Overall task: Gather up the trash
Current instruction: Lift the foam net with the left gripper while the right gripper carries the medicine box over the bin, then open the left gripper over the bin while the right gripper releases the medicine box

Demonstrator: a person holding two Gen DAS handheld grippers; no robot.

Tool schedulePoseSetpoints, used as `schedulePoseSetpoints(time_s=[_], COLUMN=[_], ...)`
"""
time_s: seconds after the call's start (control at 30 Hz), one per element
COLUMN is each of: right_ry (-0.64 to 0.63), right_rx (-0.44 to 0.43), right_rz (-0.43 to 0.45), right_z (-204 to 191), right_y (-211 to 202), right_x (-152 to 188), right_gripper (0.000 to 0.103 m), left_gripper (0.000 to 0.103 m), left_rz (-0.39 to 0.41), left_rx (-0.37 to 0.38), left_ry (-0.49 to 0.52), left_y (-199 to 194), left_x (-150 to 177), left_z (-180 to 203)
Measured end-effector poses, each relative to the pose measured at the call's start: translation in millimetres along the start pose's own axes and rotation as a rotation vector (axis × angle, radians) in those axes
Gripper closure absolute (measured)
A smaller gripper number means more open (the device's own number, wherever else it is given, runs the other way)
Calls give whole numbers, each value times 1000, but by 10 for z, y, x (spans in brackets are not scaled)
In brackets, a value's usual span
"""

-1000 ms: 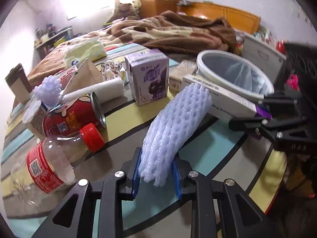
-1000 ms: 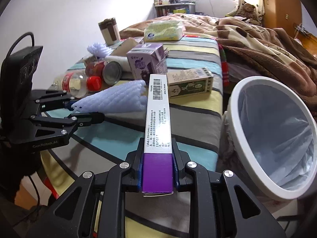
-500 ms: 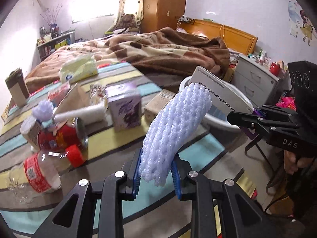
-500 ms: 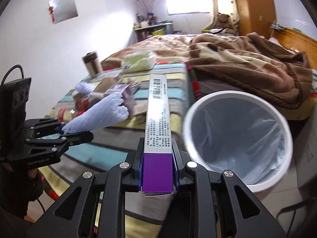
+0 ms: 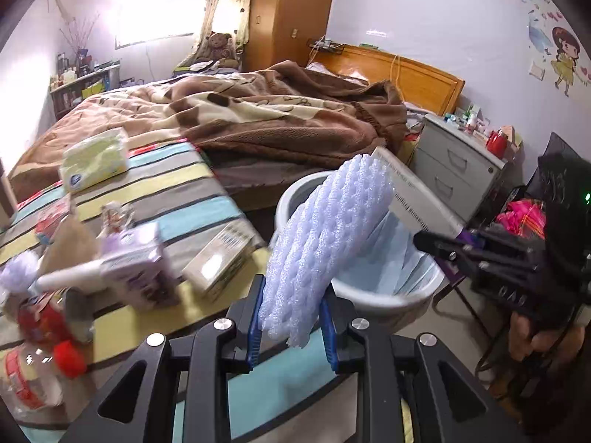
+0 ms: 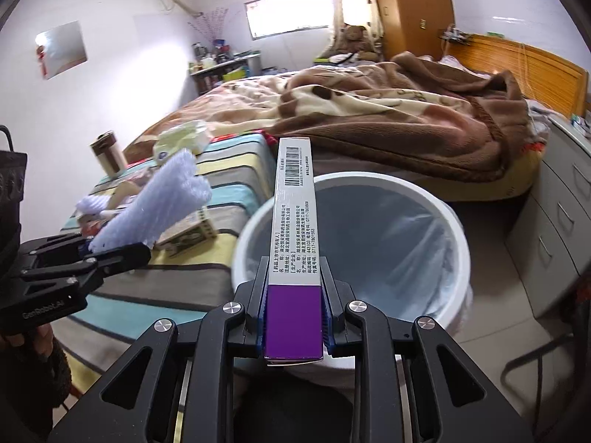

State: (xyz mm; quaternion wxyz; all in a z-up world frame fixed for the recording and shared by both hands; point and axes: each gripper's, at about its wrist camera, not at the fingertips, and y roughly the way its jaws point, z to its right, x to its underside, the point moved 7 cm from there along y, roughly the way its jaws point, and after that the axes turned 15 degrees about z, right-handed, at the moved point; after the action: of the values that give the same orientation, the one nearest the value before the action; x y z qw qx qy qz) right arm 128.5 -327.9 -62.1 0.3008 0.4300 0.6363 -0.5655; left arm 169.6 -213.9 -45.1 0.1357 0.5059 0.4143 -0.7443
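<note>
My left gripper [image 5: 291, 323] is shut on a pale blue foam fruit net [image 5: 325, 240], held up beside the rim of the white trash bin [image 5: 388, 295]. My right gripper [image 6: 293, 308] is shut on a long grey carton with a purple end [image 6: 293, 221], held over the bin's near rim [image 6: 456, 221]. The bin has a clear liner. The left gripper with the foam net [image 6: 155, 206] shows at left in the right wrist view; the right gripper with the carton [image 5: 413, 195] shows at right in the left wrist view.
On the striped bedspread [image 5: 177, 181] lie a purple drink carton [image 5: 136, 262], a flat box [image 5: 221, 258], a red can [image 5: 40, 317], a plastic bottle with red cap [image 5: 33, 376] and a tissue pack [image 5: 94, 157]. A grey drawer cabinet [image 5: 454, 170] stands right of the bin.
Both grippers have lifted off the bedspread and swung right toward the bin, each keeping hold of its item. The carton now hangs over the bin's opening.
</note>
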Motion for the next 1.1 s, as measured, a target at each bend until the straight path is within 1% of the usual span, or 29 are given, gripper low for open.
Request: schedulePoseSetpoints(time_s=[0.1,0.2,0.33,0.43,0.5,0.63,0.7,0.8,0.87,0.9,0.93,0.97,1.0,1.07,1.1], right_ry=[17,38,53,70,75,91,98,96,98,103,108,116,121,114,109], right_rx=[32,69,110,132,146,167,175,196,209,218,216,206,201,203,205], right_rz=[-4,-9,-24,-39,-47,-64,-66,-85,-91,-92,-91,-86,-77,-66,-62], right_z=[130,243,353,442,481,559,587,621,645,655,663,660,646,635,626], right_y=[27,58,101,144,177,205,204,216,216,205,201,196,164,139,131], right_x=[4,18,55,82,97,119,127,150,158,164,162,152,142,121,110], right_gripper=[80,80,80,80,80,80,80,80,76,64,51,47,47,47,47], left_gripper=[76,76,76,75,75,75,74,74,70,66,60,57,53,48,44], left_rz=[2,-11,-24,-32,-50,-69,-82,-96,-97,-92,-89,-89,-87,-86,-83], left_rx=[6,35,35,40,53,44,55,51,50,53,53,53,56,51,46], left_ry=[19,6,13,25,17,32,21,22,23,28,32,30,26,16,18], left_y=[125,258,423,510,599,719,774,842,854,855,851,847,839,812,795], left_x=[-65,-116,-144,-131,-108,-70,-47,-21,-14,-25,-28,-26,-24,-28,-33], left_z=[138,260,367,447,507,586,618,640,652,669,680,679,676,654,642])
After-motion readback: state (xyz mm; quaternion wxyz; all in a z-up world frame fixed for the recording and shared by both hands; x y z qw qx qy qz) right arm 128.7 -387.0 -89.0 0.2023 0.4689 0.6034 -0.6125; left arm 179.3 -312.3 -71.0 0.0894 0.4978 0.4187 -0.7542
